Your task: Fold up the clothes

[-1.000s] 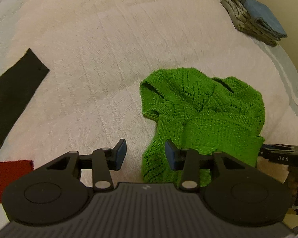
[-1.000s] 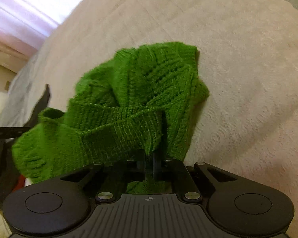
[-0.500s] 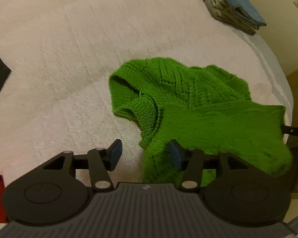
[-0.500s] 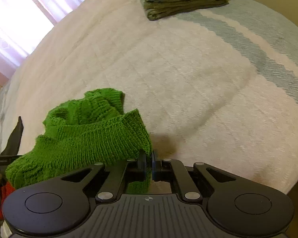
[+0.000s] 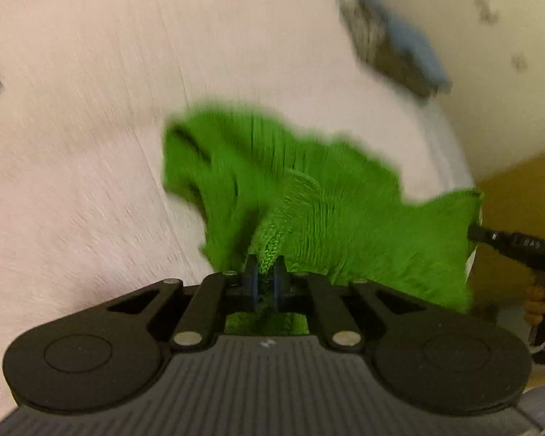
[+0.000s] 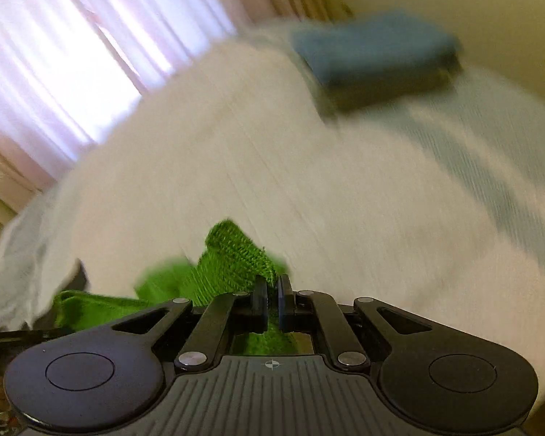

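Two grippers: both are clamped on one green knitted sweater point(image 5: 309, 200), at different edges.
Left gripper point(image 5: 265, 272): jaws together on a bunched fold of the knit; green fabric shows between the blue pads and behind them, above the gripper body.
Right gripper point(image 6: 270, 290): jaws pressed together on the sweater's ribbed edge point(image 6: 236, 254), with a strip of knit running back between the fingers.
Right gripper in the left wrist view point(image 5: 473, 233): its black tip meets the sweater's far right corner, a hand point(image 5: 539, 301) gripping the handle below.
Sweater position: partly lifted, stretched between the two grips; its remaining bulk rests crumpled on the pale bedspread point(image 5: 91, 127).
Folded stack point(image 6: 378, 58): a blue item on top of darker folded pieces, at the bed's far corner, well apart from the sweater.
Curtains point(image 6: 72, 54): bright and sheer, beyond the bed.
Writing: small white characters on the right gripper's black arm point(image 5: 527, 243), too blurred to read.
Picture sharpness: both views are smeared.
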Tool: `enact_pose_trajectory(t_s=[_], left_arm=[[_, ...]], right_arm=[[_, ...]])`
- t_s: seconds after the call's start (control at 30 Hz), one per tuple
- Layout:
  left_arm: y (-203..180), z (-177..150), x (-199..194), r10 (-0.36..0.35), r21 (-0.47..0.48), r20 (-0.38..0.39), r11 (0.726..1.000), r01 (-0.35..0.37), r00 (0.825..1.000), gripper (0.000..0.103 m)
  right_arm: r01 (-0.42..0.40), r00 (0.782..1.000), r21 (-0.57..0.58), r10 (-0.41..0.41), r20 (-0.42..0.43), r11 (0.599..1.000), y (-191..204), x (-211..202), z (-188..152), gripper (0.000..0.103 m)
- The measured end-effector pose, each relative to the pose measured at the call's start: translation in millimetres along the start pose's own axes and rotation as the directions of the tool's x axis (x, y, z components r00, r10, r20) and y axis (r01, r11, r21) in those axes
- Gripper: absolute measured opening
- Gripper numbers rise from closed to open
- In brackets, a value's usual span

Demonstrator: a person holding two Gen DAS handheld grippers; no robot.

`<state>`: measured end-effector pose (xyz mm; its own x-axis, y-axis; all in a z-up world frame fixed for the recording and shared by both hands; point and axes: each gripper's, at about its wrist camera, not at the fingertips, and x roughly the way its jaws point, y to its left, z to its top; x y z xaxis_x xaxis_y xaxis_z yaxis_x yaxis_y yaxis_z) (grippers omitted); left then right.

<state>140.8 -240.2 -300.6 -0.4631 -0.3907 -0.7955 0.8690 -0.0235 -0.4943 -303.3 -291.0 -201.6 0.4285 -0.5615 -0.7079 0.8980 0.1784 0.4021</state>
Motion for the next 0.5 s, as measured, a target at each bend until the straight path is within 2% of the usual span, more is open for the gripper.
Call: enact_pose_trajectory(t_s=[0.03, 0.1, 0.17, 0.2, 0.27, 0.33, 0.43, 0.47, 0.5], left_arm=[[-3, 5, -20, 0.004, -0.008, 0.062, 1.000, -0.003, 0.998, 0.004], [-13, 19, -64, 0.021, 0.006, 0.192, 1.000, -0.022, 0.981, 0.004], [-26, 36, -106, 0.045, 0.035, 0.317, 0.998, -0.059, 0.947, 0.004], [-35, 48, -127, 0.058, 0.055, 0.385, 0.995, -0.085, 0.921, 0.004], [-57, 68, -166, 0.066, 0.090, 0.506, 0.988, -0.128, 0.860, 0.004], [-86, 81, -199, 0.066, 0.115, 0.602, 0.979, -0.168, 0.795, 0.004], [-129, 100, -248, 0.056, 0.142, 0.732, 0.962, -0.232, 0.679, 0.004], [-143, 106, -264, 0.050, 0.148, 0.769, 0.956, -0.253, 0.637, 0.004], [-156, 105, -276, 0.047, 0.145, 0.798, 0.952, -0.268, 0.601, 0.004]], right_arm=[[-0.025, 0.999, -0.032, 0.027, 0.046, 0.999, 9, -4, 19, 0.003], [-0.081, 0.985, -0.098, 0.094, 0.142, 0.992, 27, -11, 62, 0.003], [-0.133, 0.959, -0.160, 0.168, 0.228, 0.978, 47, -19, 104, 0.003], [-0.157, 0.940, -0.197, 0.207, 0.270, 0.968, 58, -25, 126, 0.003], [-0.198, 0.895, -0.266, 0.285, 0.343, 0.943, 78, -43, 165, 0.003], [-0.232, 0.841, -0.337, 0.362, 0.403, 0.913, 95, -69, 196, 0.003], [-0.262, 0.770, -0.426, 0.453, 0.449, 0.866, 105, -111, 224, 0.003], [-0.277, 0.754, -0.445, 0.479, 0.449, 0.852, 100, -121, 226, 0.003], [-0.291, 0.738, -0.463, 0.505, 0.448, 0.837, 96, -132, 228, 0.003]])
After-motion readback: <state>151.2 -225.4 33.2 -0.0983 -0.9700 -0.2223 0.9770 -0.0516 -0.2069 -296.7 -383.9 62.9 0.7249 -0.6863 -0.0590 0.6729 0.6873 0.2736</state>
